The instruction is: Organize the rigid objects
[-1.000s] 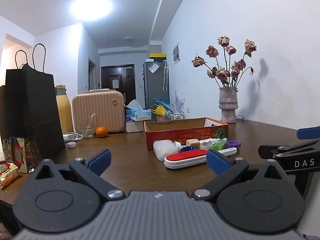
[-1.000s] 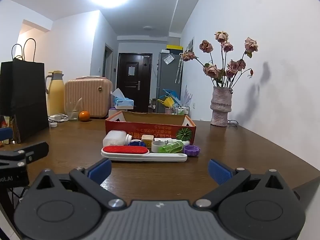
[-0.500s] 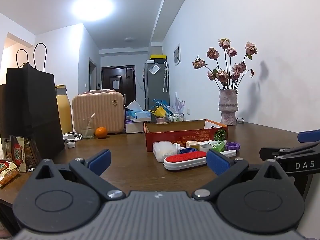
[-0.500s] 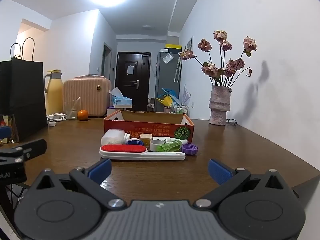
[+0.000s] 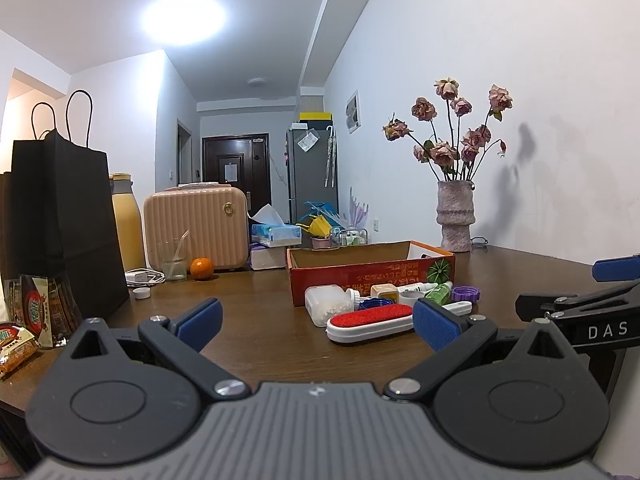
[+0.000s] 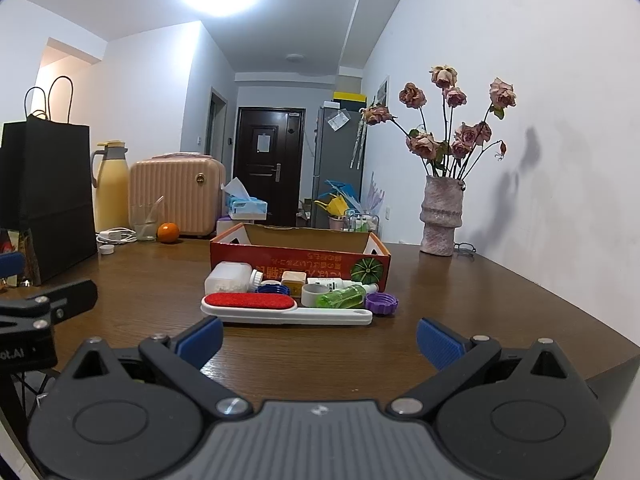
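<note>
While I hold both tongs low over the brown wooden table (image 6: 460,292):
Left gripper (image 5: 316,320): released, grasping nothing.
Right gripper (image 6: 320,338): released, grasping nothing.
White lint brush with red pad (image 6: 280,307): flat on table, ahead of both, untouched.
Small bottles and caps (image 6: 340,294): clustered between brush and red cardboard box (image 6: 300,258).

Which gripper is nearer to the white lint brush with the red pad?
Right, slightly. The right gripper faces the white lint brush with the red pad directly; the left gripper sits left of it, angled. Both open.
</note>
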`<state>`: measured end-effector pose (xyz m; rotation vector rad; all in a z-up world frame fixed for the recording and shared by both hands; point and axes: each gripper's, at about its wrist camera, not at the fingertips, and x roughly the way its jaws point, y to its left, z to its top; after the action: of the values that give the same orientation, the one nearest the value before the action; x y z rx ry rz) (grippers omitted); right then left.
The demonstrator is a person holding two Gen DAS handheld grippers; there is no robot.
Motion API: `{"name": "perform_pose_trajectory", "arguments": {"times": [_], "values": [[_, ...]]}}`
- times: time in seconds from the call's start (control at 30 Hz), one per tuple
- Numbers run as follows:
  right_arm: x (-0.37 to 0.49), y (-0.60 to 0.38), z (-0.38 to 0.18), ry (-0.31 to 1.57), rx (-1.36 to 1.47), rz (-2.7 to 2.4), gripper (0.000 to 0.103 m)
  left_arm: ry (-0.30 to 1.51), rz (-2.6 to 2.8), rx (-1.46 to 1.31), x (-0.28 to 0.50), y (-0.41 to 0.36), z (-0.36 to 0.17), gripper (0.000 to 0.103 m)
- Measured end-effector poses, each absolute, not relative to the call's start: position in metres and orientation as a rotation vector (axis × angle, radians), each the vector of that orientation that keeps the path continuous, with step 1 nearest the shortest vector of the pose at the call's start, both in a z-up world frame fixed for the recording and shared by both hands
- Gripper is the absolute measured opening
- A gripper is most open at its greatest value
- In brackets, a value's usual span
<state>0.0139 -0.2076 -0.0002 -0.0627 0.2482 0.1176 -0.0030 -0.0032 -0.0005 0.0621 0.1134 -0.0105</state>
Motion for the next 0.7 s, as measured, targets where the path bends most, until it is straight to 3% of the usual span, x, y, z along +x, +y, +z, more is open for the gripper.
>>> {"name": "perform_pose_trajectory", "arguments": {"times": [0.7], "values": [[0.0128, -0.2077, -0.0015, 0.252, -0.061, 0.114, 0.103, 0.11, -0.007, 0.059, -0.0042, -0.0026, -0.0006, 0.103]]}}
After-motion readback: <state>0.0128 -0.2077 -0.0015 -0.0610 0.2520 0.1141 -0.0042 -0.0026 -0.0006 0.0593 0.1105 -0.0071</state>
